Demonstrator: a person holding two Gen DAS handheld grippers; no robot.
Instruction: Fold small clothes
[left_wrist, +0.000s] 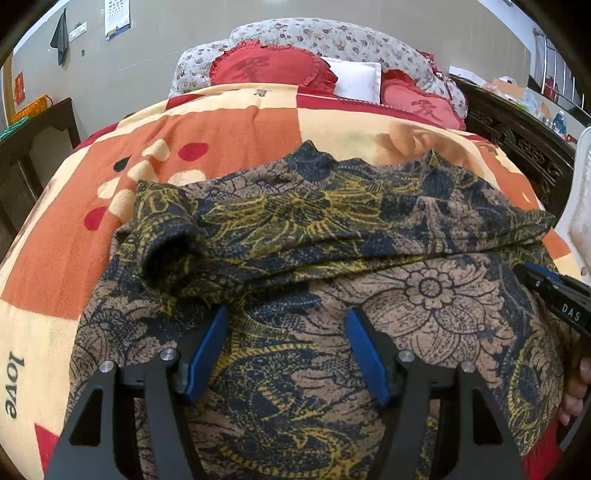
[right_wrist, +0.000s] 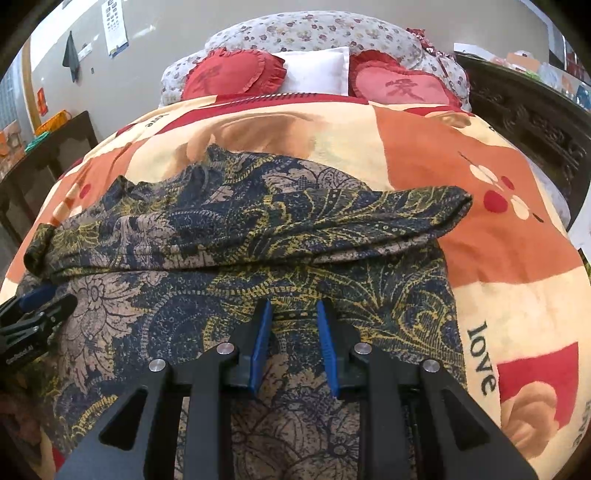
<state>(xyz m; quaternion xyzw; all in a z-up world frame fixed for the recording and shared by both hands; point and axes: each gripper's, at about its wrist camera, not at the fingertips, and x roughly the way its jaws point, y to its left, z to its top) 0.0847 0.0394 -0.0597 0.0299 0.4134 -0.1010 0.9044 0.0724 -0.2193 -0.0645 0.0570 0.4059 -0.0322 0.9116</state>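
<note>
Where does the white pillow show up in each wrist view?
Left wrist: white pillow at top, right of centre, between the two red heart cushions.
Right wrist: white pillow at top centre, between the same cushions.
Shared landmark: left red heart cushion.

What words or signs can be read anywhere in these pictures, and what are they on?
"love": on the blanket, near its edge.
"DAS": on the right gripper.
Red Chinese character: on each heart cushion, not clear enough to name.
Lettering on the left gripper: too blurred.
Wall chart: too small.
</note>
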